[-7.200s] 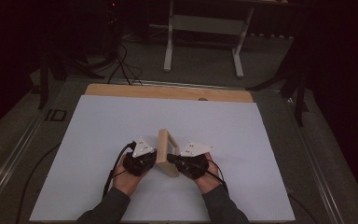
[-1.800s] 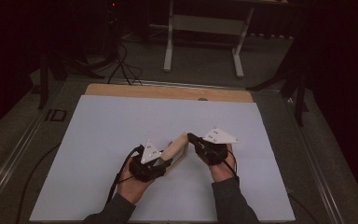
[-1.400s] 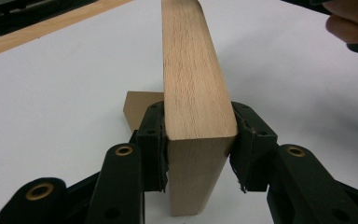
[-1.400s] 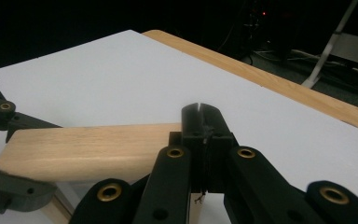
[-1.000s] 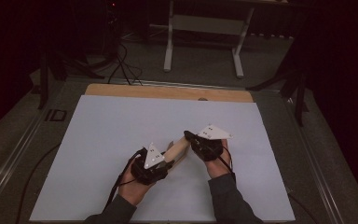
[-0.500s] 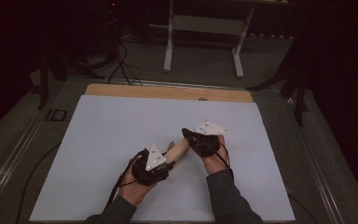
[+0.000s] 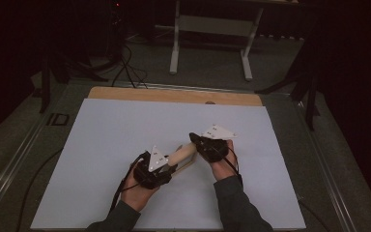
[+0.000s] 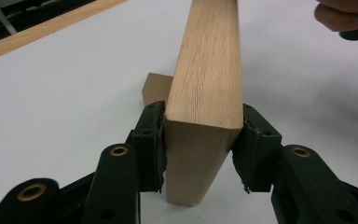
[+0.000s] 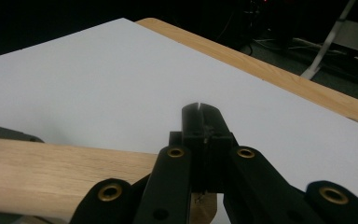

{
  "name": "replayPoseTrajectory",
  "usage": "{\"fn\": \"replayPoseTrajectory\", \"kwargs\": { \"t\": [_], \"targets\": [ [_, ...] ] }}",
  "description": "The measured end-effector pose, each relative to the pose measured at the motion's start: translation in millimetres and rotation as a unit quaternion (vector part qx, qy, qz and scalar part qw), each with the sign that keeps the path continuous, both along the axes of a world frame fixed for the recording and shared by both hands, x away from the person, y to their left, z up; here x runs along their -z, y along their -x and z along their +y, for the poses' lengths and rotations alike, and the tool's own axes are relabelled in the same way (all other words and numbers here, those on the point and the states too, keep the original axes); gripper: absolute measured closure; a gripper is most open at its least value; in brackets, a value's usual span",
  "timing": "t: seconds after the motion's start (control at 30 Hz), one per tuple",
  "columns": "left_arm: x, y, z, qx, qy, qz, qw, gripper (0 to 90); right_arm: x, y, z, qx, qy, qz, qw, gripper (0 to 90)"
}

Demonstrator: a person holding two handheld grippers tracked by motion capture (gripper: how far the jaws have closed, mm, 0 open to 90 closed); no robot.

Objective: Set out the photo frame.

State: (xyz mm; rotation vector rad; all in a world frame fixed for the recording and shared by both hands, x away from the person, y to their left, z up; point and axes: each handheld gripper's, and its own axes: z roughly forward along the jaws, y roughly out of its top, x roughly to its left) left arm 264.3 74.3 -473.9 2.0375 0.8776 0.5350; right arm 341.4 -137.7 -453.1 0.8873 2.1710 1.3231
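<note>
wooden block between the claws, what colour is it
Light tan wood with fine grain, clearest in the left gripper view: wooden block.

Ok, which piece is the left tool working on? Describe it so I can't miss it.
Start at the white sheet covering the table and go to its near middle, between the two hands. The light wooden block lies there at a slant, one end between the left tool's pads. It is long with visible grain, unlike the small brown piece behind it.

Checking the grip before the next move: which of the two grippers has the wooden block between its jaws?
The left gripper: its jaws flank the wooden block. The right gripper has its jaws shut together, beside the block.
</note>
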Motion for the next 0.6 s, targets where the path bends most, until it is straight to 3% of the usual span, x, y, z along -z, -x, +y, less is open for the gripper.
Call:
{"fn": "replayPoseTrajectory", "kwargs": {
  "t": [0.37,0.6],
  "targets": [
    [0.4,-6.3,5.5,-0.016,-0.001,0.0,0.9999,56.3,0.1,0.4,-0.2,0.007,-0.001,0.003,1.0,89.7],
    [0.6,-11.5,11.2,-0.041,-0.004,0.002,0.9991,56.7,0.2,1.8,-0.4,0.008,0.003,0.003,1.0,89.8]
  ]
}}
